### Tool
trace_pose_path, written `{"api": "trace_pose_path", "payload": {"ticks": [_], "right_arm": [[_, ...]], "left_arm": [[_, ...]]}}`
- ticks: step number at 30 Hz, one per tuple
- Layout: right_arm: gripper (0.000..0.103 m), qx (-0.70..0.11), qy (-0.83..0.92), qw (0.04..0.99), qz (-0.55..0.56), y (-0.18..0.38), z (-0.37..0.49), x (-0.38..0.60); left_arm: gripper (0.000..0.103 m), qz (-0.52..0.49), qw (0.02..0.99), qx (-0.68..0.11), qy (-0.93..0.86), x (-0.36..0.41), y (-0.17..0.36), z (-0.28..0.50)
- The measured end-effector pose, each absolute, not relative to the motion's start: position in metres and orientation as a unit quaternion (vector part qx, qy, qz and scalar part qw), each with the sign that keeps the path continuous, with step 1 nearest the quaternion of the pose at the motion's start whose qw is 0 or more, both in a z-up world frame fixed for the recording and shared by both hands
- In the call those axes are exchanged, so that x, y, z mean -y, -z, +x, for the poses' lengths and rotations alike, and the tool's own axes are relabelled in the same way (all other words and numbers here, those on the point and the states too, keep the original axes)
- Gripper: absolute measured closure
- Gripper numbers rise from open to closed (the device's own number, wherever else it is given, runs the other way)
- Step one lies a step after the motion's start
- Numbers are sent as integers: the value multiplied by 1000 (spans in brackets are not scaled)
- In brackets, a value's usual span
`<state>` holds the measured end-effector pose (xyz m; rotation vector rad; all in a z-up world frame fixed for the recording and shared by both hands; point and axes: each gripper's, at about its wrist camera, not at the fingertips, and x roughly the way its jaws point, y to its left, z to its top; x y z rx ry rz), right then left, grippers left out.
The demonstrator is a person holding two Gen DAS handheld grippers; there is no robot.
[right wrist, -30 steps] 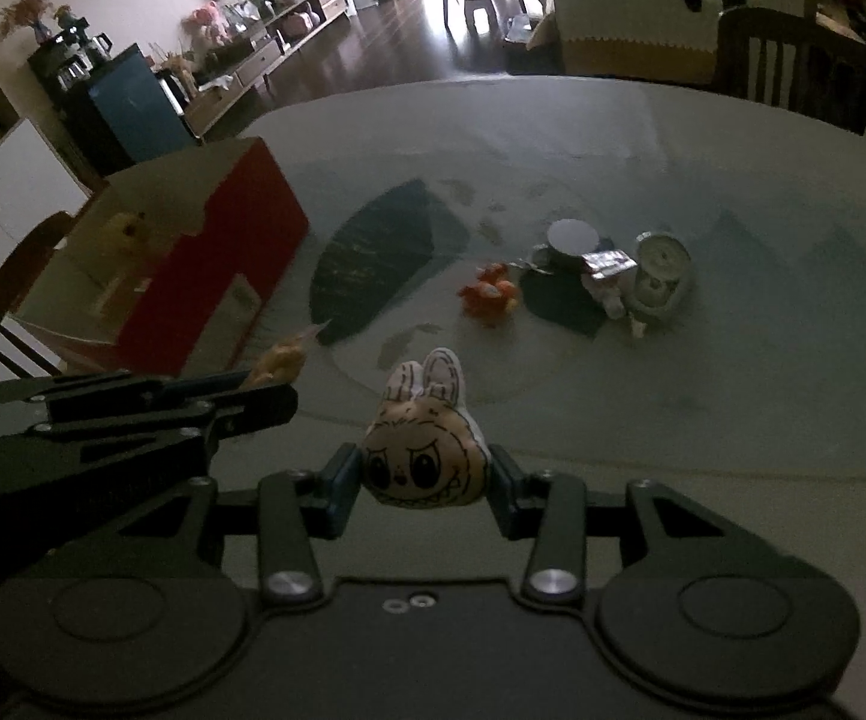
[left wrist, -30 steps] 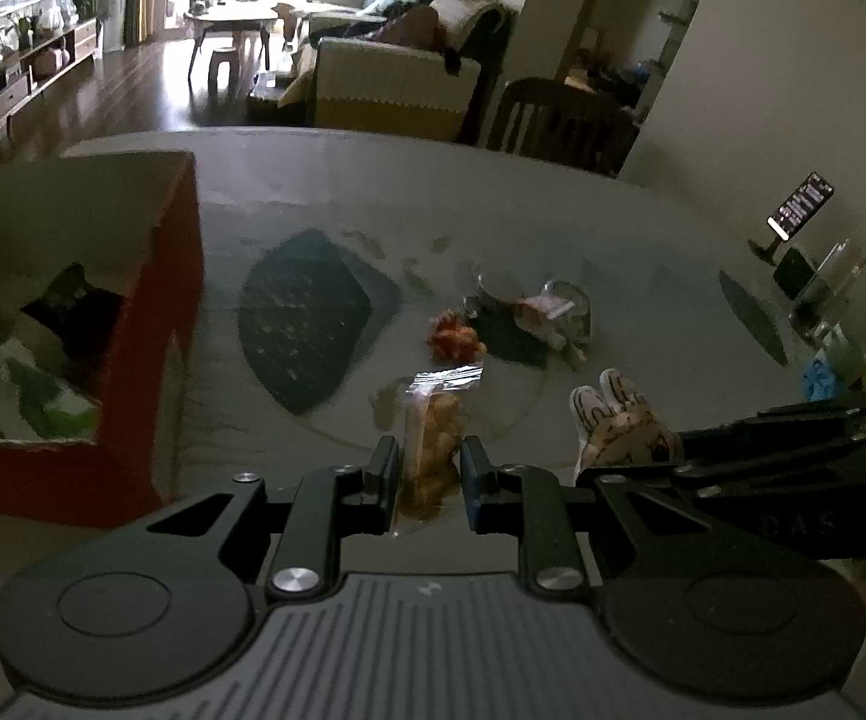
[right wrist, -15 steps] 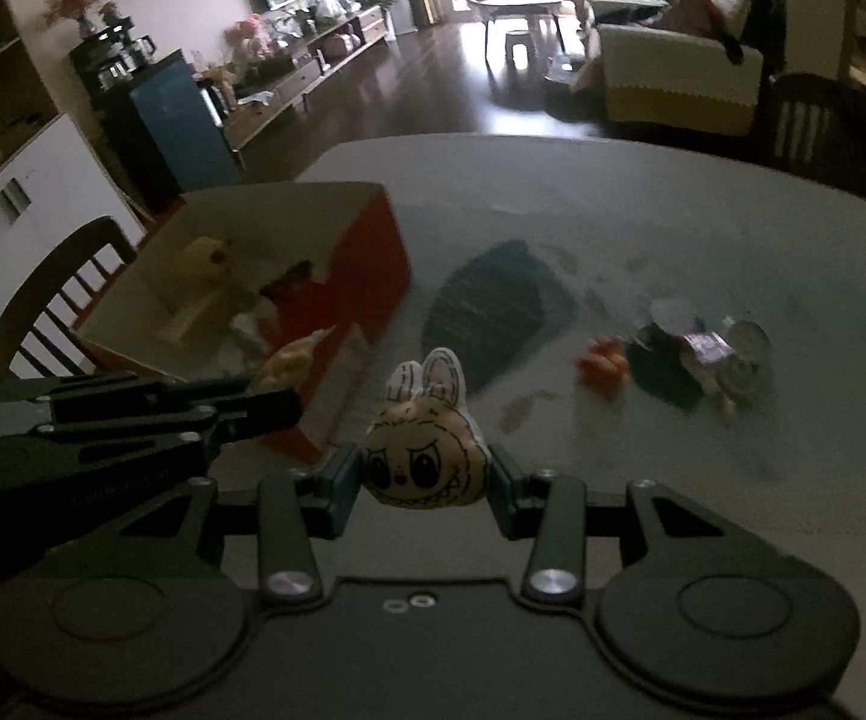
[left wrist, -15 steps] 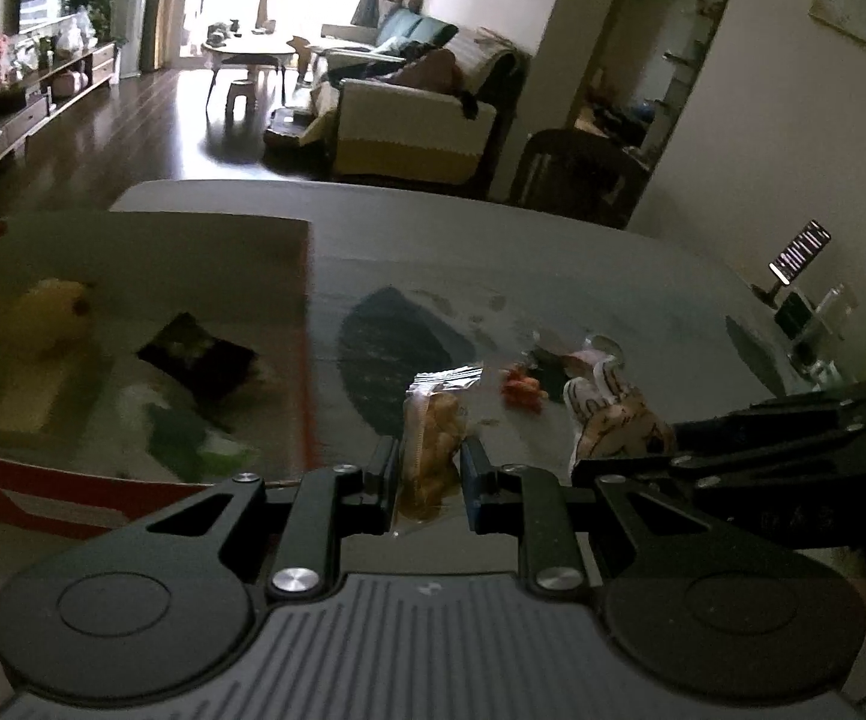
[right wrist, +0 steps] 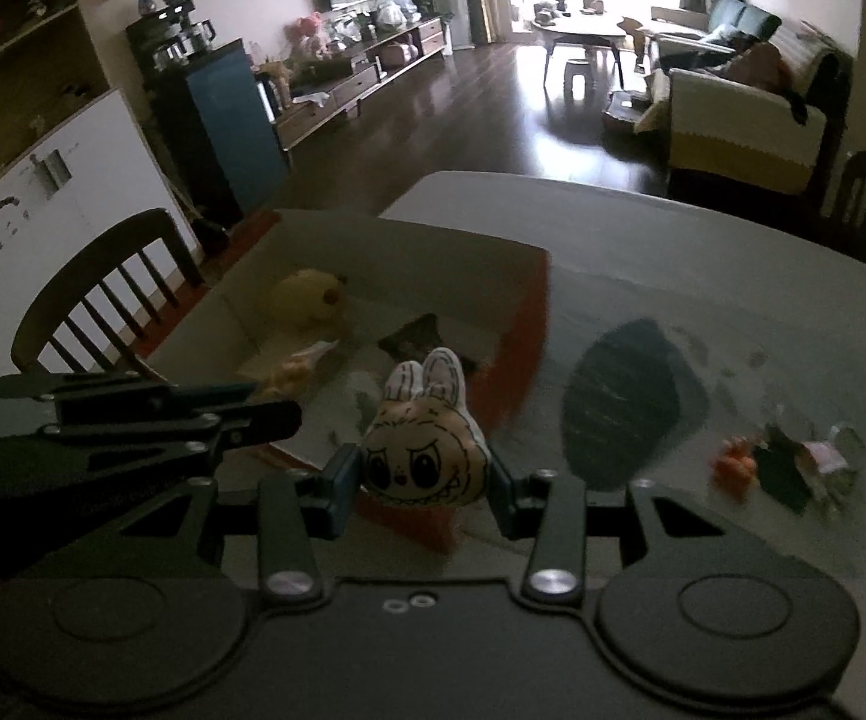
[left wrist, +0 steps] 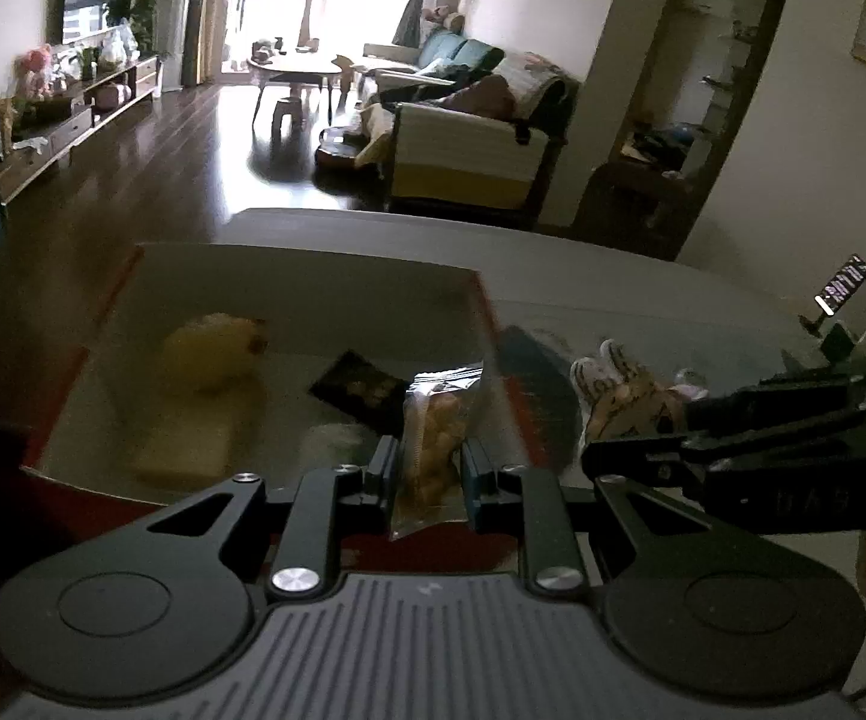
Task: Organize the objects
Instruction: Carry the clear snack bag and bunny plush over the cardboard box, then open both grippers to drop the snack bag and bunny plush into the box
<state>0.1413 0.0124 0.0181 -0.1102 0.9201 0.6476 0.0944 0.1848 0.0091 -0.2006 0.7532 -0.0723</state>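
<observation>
While left gripper [left wrist: 430,471] pinches snack bag [left wrist: 433,444], right gripper [right wrist: 418,489] clamps bunny plush [right wrist: 421,456] — leftover clutter [right wrist: 787,468] right-view only.

Left wrist view: low, close above the near edge of the open red cardboard box [left wrist: 493,324], facing the living room. Right wrist view: just beside it, looking over the box's near right corner [right wrist: 529,324]. Both share the box interior and the pale round table [right wrist: 703,252].

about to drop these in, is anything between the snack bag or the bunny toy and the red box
Nothing visible blocks either. The snack bag in the left gripper is over the open red box; the bunny toy in the right gripper hangs at its near corner, the top open.
</observation>
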Motion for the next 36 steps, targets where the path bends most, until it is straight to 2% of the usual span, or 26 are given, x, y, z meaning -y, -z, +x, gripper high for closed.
{"api": "trace_pose_path", "payload": {"ticks": [14, 36], "right_arm": [[60, -440, -300, 840, -100, 3, 166, -97], [60, -486, -256, 820, -159, 69, 217, -144]], "left_arm": [[82, -67, 920, -384, -19, -274, 2, 114], [82, -27, 880, -473, -14, -290, 56, 174]]}}
